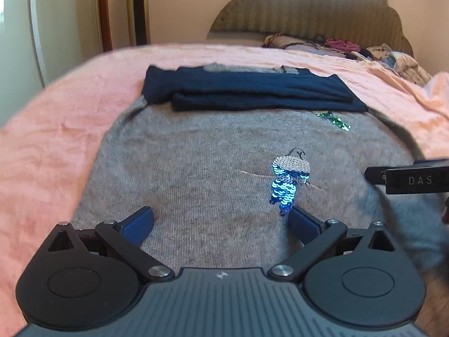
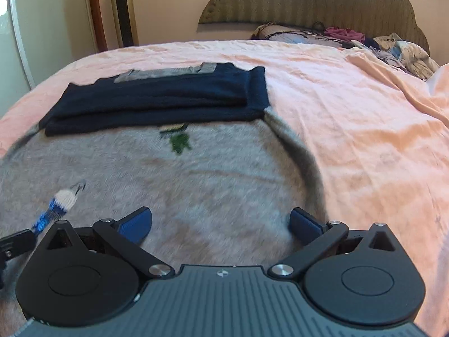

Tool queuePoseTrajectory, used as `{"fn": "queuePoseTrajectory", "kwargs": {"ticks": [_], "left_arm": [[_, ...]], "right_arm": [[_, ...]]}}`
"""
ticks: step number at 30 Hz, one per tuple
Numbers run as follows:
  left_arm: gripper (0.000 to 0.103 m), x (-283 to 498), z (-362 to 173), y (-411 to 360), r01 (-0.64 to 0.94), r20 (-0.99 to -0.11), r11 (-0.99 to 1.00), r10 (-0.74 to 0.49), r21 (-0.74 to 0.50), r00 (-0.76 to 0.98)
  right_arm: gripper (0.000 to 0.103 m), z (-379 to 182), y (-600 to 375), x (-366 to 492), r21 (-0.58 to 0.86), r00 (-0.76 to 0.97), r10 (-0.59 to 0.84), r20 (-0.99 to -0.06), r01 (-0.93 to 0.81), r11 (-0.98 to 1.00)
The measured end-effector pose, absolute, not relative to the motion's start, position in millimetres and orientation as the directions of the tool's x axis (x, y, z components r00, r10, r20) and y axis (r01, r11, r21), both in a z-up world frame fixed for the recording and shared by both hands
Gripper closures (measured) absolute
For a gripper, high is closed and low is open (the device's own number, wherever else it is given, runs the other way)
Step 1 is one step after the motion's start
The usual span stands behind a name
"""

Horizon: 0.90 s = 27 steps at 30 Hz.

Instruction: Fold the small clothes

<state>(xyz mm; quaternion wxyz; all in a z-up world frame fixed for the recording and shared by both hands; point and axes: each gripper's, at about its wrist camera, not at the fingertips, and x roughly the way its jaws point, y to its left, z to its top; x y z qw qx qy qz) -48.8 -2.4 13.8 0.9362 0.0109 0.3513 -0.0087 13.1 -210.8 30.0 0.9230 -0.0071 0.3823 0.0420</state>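
A grey knit sweater (image 1: pixel 196 163) (image 2: pixel 174 185) lies flat on the pink bed cover. Its navy sleeves (image 1: pixel 247 91) (image 2: pixel 162 98) are folded across the top part. A blue sequin bird (image 1: pixel 289 179) (image 2: pixel 60 202) and a green sequin patch (image 1: pixel 335 120) (image 2: pixel 179 143) decorate its front. My left gripper (image 1: pixel 221 223) hovers open over the sweater's lower middle, nothing between its blue pads. My right gripper (image 2: pixel 220 223) is open over the sweater's lower right part, near its right edge. The right gripper's black finger (image 1: pixel 407 178) shows at the right of the left wrist view.
The pink bed cover (image 1: pixel 56 140) (image 2: pixel 350 112) spreads wide on both sides of the sweater. A heap of loose clothes (image 1: pixel 393 59) (image 2: pixel 393 45) lies at the far right by the padded headboard (image 1: pixel 308 5). A wall and a door frame (image 2: pixel 95 8) stand beyond the bed's left side.
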Motion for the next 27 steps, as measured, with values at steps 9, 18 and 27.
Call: {"fn": "queuePoseTrajectory", "kwargs": {"ticks": [9,18,27], "left_arm": [[0.0,-49,17,-5,0.002,-0.675,1.0,0.017,0.027,0.737],[0.0,-67,14,-5,0.014,-0.66,1.0,0.001,0.018,0.752],[0.0,-69,15,-3,0.031,-0.662,0.999,-0.012,0.017,0.75]], "right_arm": [[0.0,19,-209,2,0.001,0.759,0.072,-0.647,-0.094,0.996],[0.0,20,-210,2,0.001,0.758,0.072,-0.648,-0.094,0.996],[0.0,23,-210,-48,-0.005,0.754,0.131,-0.643,-0.176,0.984]]}}
